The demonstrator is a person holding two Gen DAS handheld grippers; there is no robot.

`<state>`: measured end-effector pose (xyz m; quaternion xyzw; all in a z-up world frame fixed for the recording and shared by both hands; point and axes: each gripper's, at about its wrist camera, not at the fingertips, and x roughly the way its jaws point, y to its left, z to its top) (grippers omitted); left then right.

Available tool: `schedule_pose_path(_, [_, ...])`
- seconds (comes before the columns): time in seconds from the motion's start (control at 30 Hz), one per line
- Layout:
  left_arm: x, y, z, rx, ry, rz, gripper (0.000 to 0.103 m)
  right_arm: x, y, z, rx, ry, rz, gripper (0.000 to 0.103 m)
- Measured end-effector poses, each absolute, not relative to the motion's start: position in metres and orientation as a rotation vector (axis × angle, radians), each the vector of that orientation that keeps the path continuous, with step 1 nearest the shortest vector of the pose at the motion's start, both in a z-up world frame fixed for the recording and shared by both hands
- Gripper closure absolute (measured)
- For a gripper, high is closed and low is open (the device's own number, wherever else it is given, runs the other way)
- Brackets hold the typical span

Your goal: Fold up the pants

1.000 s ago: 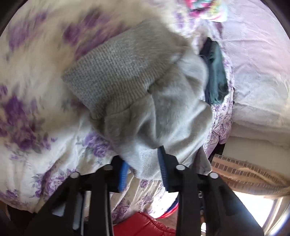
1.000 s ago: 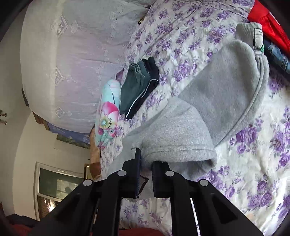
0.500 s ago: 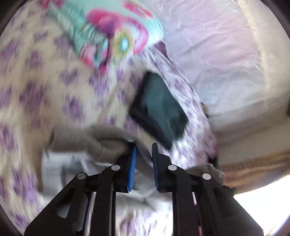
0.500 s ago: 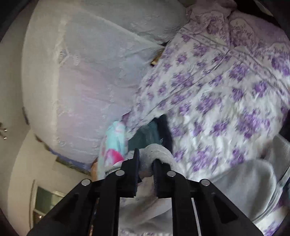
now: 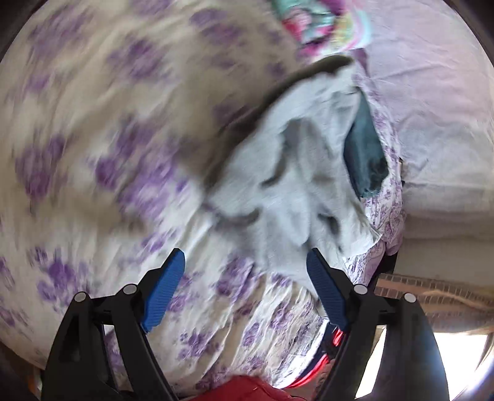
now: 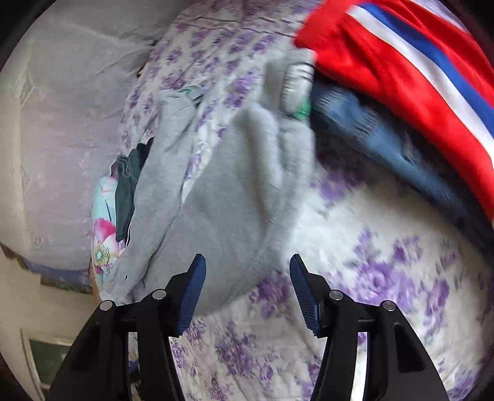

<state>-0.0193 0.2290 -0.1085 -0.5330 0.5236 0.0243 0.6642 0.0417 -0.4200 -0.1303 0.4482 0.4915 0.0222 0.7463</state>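
The grey sweatpants [image 5: 290,185] lie rumpled on the purple-flowered bedspread [image 5: 92,154], reaching toward the bed's far edge. In the right wrist view the pants [image 6: 234,197] lie in a long folded heap, with their ribbed waistband [image 6: 296,83] at the far end. My left gripper [image 5: 245,262] is open and empty, just short of the pants' near edge. My right gripper [image 6: 245,265] is open and empty, its jaws over the near end of the pants. Both views are blurred by motion.
A dark green folded garment [image 5: 366,154] lies beside the pants near a flowered pillow [image 5: 321,21]. Red clothing with a white and blue stripe [image 6: 401,61] and blue jeans [image 6: 370,129] are piled at the right. A pale pink mattress [image 5: 432,92] lies beyond the bed.
Both grippers were shut on the grey pants and carrying them across the bed. Now both are open and the pants lie on the bedspread.
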Motion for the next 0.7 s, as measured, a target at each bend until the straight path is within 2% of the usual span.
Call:
schedule_pose_path(0.23, [0.007,0.214,-0.126,-1.202,1.171,0.025,0.025,0.075,-0.421,-0.142,1.004,1.046,0.049,0.045])
schedule_pose_path(0.37, [0.017,0.214,-0.144,-1.249,1.185,0.052,0.025,0.086,-0.412,-0.152,1.049,1.035,0.034,0.04])
schedule_pose_path(0.53, [0.024,0.212,-0.146,-1.304,1.148,0.053,0.024,0.086,-0.413,-0.151,1.049,1.027,0.038,0.039])
schedule_pose_path(0.6, [0.033,0.207,-0.146,-1.278,1.161,0.043,0.034,0.088,-0.413,-0.15,1.038,1.029,0.035,0.041])
schedule_pose_path(0.63, [0.037,0.205,-0.147,-1.257,1.18,0.045,0.039,0.089,-0.412,-0.149,1.019,1.026,0.033,0.052])
schedule_pose_path(0.67, [0.041,0.202,-0.148,-1.224,1.205,0.06,0.046,0.092,-0.409,-0.148,0.98,1.031,0.036,0.074])
schedule_pose_path(0.7, [0.043,0.201,-0.148,-1.189,1.219,0.076,0.05,0.094,-0.408,-0.147,0.955,1.035,0.04,0.086])
